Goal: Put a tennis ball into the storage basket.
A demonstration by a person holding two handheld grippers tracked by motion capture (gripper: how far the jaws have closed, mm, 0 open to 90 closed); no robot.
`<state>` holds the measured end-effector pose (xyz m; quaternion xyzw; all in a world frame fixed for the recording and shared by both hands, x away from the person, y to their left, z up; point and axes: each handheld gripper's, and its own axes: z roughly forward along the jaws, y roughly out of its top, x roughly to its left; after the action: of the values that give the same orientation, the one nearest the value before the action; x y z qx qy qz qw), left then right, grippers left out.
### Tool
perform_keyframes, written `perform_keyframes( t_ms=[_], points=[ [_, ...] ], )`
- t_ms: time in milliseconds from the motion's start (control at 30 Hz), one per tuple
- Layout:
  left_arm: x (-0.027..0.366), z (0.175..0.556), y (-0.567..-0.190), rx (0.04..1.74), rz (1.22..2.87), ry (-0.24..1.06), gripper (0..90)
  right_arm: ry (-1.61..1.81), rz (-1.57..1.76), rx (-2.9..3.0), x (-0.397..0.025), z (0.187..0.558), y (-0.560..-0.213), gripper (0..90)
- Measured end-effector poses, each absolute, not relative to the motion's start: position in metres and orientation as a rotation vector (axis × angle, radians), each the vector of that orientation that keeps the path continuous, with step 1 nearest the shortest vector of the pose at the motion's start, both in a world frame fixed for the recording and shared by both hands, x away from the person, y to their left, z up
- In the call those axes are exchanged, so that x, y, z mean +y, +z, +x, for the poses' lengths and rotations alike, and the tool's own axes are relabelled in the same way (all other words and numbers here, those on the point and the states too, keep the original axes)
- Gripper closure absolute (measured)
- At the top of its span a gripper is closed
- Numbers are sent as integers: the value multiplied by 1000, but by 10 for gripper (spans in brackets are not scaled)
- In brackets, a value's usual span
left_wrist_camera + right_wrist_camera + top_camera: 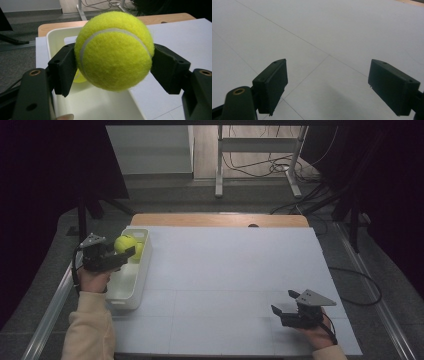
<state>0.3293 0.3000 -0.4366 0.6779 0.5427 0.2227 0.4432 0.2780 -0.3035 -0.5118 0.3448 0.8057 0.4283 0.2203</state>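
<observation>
Left gripper (113, 67): clamped on tennis ball (113, 50), above white bin (131, 280)
Bin contents: second ball (79, 77) beneath
Right gripper (328, 85): jaws apart, over bare white tabletop (225, 270)

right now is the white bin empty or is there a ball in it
Not empty. A second ball lies in the bin, partly hidden behind the ball that the left gripper holds above it.
</observation>
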Motion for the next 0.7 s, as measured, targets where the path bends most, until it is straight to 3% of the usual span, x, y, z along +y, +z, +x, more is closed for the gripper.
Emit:
perform_keyframes(
  t_ms=[700],
  points=[
    [302,339,-449,1447,1774,529,260,1176,954,2230,-303,278,-512,169]
  ],
)
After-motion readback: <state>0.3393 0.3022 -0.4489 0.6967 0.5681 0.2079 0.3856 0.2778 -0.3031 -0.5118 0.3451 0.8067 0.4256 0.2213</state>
